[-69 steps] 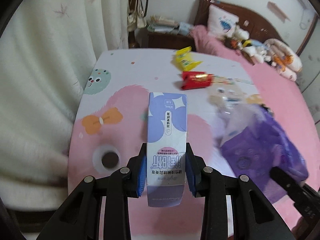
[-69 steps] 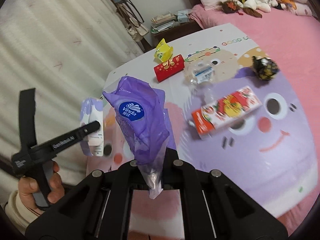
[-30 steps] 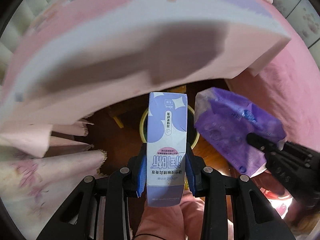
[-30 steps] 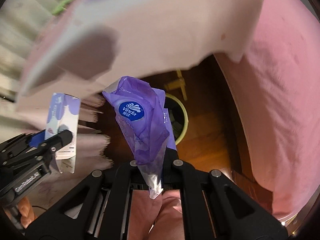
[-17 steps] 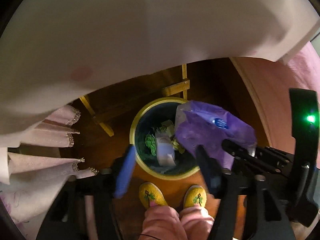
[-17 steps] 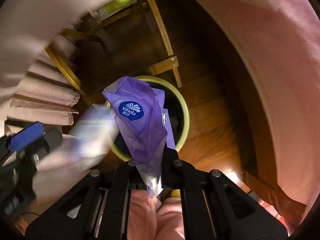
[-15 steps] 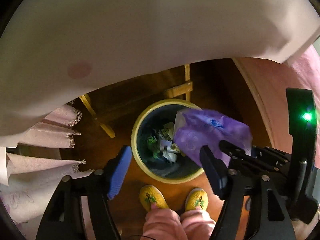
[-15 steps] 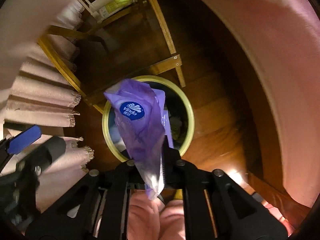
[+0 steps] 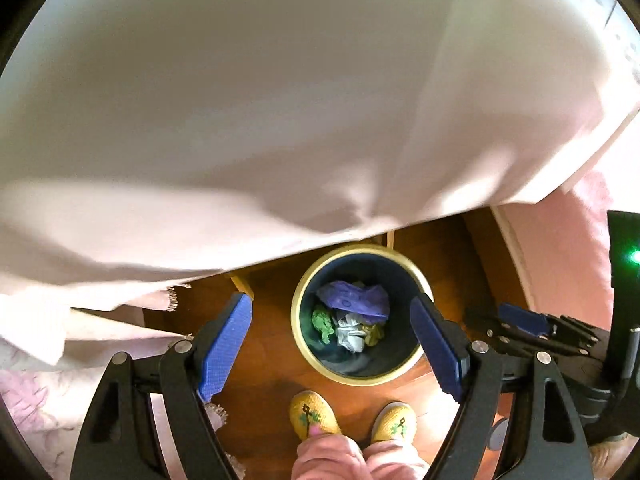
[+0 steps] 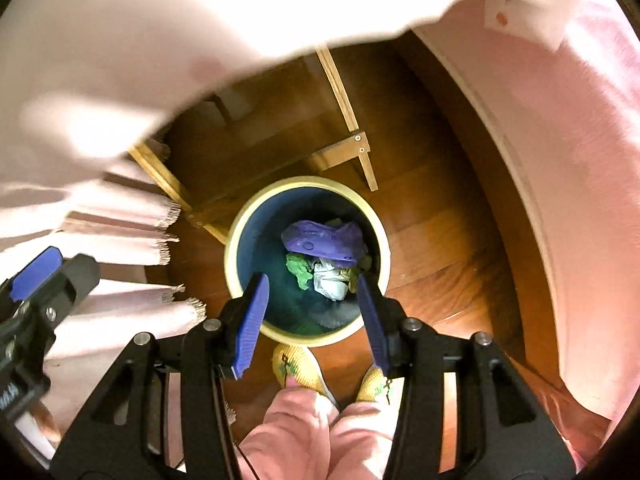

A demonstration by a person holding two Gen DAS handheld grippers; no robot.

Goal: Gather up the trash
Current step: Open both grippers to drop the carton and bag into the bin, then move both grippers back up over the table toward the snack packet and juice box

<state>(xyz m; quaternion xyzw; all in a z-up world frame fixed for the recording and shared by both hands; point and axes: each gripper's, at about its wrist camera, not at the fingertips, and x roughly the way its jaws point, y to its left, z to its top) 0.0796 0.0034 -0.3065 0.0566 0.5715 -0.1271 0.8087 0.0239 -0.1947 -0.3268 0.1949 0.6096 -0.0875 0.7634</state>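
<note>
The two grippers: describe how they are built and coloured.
The left gripper and the right gripper match: black angular plastic arms with silver round screw heads, each finger faced with a flat blue textured pad. In the left wrist view, the right gripper's black body shows a small green light.

Purple wrapper (image 10: pixel 322 240) inside bin (image 10: pixel 236 240)

The tablecloth (image 9: pixel 280 100) is blurred and hides the bin's (image 9: pixel 304 344) far rim. The purple bag (image 10: pixel 320 240) covers trash beneath.
</note>
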